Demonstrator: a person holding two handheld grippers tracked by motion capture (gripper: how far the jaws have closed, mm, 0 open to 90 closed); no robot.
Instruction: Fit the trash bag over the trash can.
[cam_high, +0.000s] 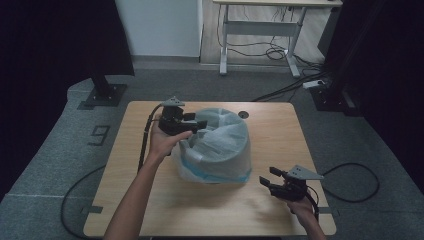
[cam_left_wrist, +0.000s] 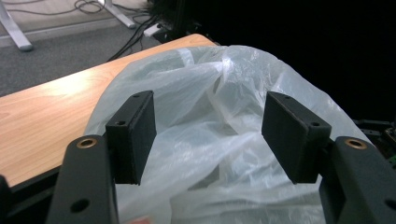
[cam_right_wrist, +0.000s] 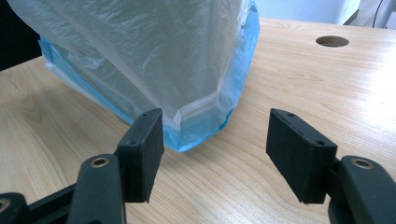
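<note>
A grey bin stands in the middle of the wooden table, draped with a translucent plastic bag that has a blue hem. My left gripper hovers at the bin's upper left rim, open; in the left gripper view its jaws frame the crumpled bag without pressing on it. Low over the table at the front right, my right gripper is also open. In the right gripper view its jaws point at the bag's blue bottom corner, a short way off.
A round cable hole lies in the table behind the bin. Beyond the table are a white desk frame, loose cables on the carpet and a black stand base. A black cable loop lies at the right.
</note>
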